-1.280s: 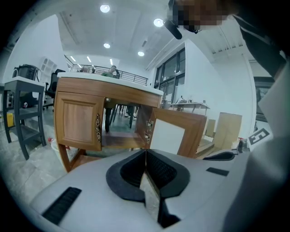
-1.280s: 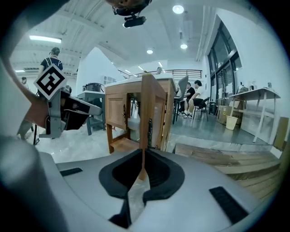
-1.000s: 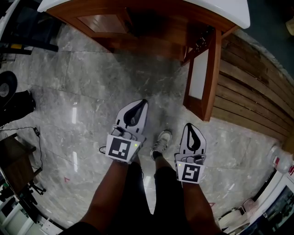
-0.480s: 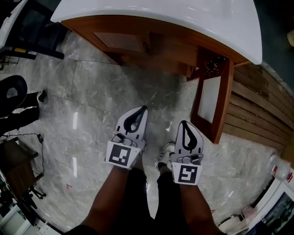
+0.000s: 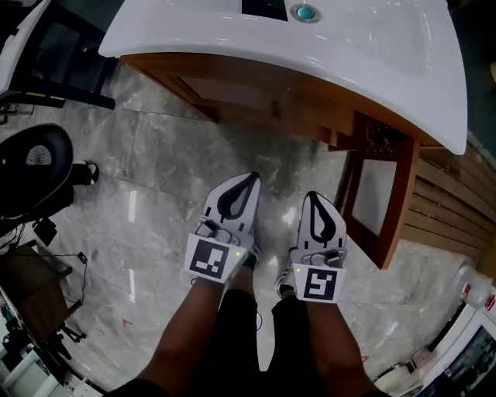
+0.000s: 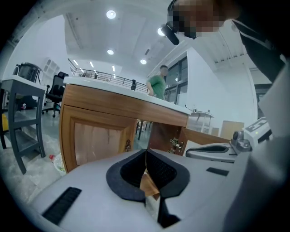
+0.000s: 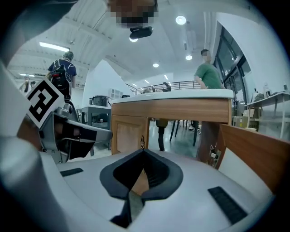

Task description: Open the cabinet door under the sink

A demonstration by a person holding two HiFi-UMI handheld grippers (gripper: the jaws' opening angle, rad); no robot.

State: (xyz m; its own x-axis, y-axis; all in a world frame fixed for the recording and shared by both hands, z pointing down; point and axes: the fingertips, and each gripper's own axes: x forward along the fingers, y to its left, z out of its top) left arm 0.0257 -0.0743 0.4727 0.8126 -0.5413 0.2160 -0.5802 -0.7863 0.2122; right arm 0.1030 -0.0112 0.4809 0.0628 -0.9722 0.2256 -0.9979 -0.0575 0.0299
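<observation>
Since a second ago both grippers have been brought closer to the cabinet point(image 5: 294, 101). More of the white sink point(image 5: 372, 46) is now taken in from above, teal drain plug point(image 5: 304, 12) included.

Head view: the left gripper point(image 5: 252, 177) and right gripper point(image 5: 311, 195) are held side by side over a grey marbled floor point(image 5: 155, 178), polished enough that lights are mirrored in it. The right-hand cabinet door point(image 5: 377, 194) under the sink is swung wide open, just right of the right gripper. The left-hand door point(image 5: 225, 91) is shut. Wooden slats point(image 5: 449, 225) are laid along the right edge, and a black office chair point(image 5: 35, 167) is parked at the left. Black-and-white square markers are carried on both gripper cubes. The label on a bottle point(image 5: 474, 281) at the right edge is too small to be read.

Left gripper view: the left gripper's jaws are pressed together with nothing pinched. The shut door is seen ahead on the left, and hinges point(image 6: 175, 144) are exposed in the open bay beside it. A bright white room is shown behind, with recessed ceiling lights point(image 6: 111, 14), a grey table point(image 6: 13, 127) and a person in a green shirt point(image 6: 157, 86).

Right gripper view: this pair is closed up too, and empty. The open door is seen at the right, and a person with a backpack point(image 7: 63, 68) is standing far left.
</observation>
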